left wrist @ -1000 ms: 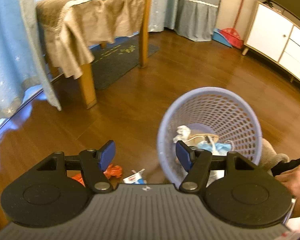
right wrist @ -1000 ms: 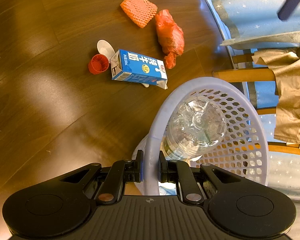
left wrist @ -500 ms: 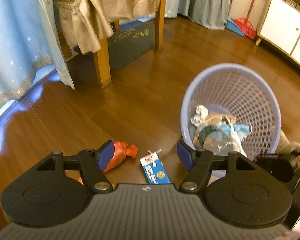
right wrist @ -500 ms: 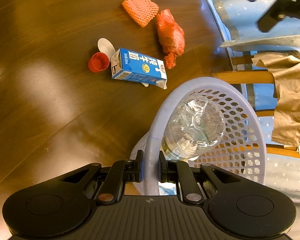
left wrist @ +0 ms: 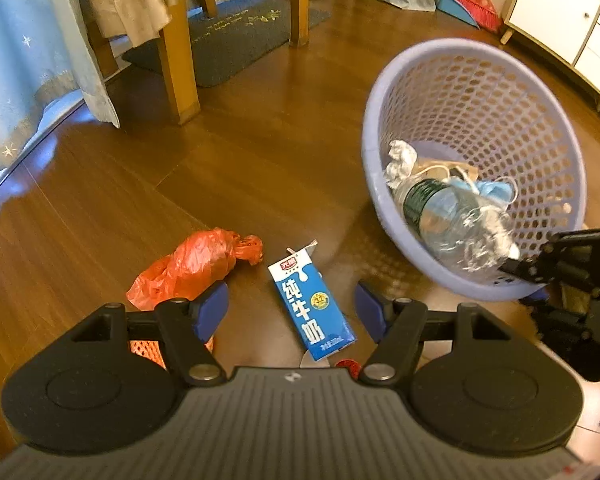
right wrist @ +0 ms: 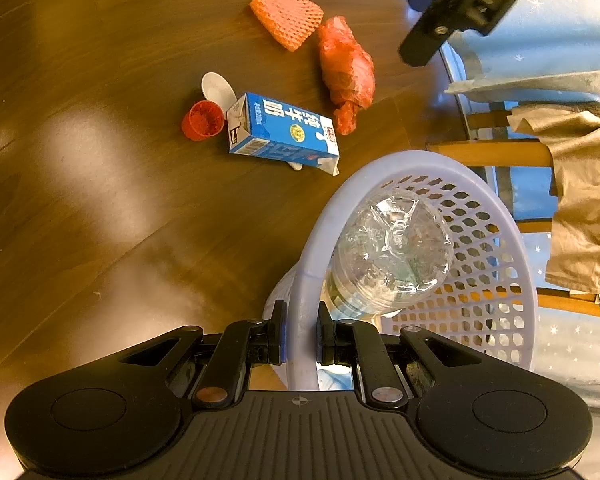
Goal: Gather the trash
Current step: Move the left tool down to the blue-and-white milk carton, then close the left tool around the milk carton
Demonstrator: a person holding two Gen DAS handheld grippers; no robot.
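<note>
Left gripper (left wrist: 291, 307), jaws spread and empty: milk carton (left wrist: 311, 303) lies flat on the floor between and just beyond its fingertips, long axis running roughly along the pointing line, spout end farthest away; red plastic bag (left wrist: 196, 266) just past the left finger. Right gripper (right wrist: 300, 336), farther from the carton, pinches the rim of the tilted lavender basket (right wrist: 500, 280). Basket contents: clear plastic bottle (left wrist: 448, 216), crumpled paper, blue scraps.
</note>
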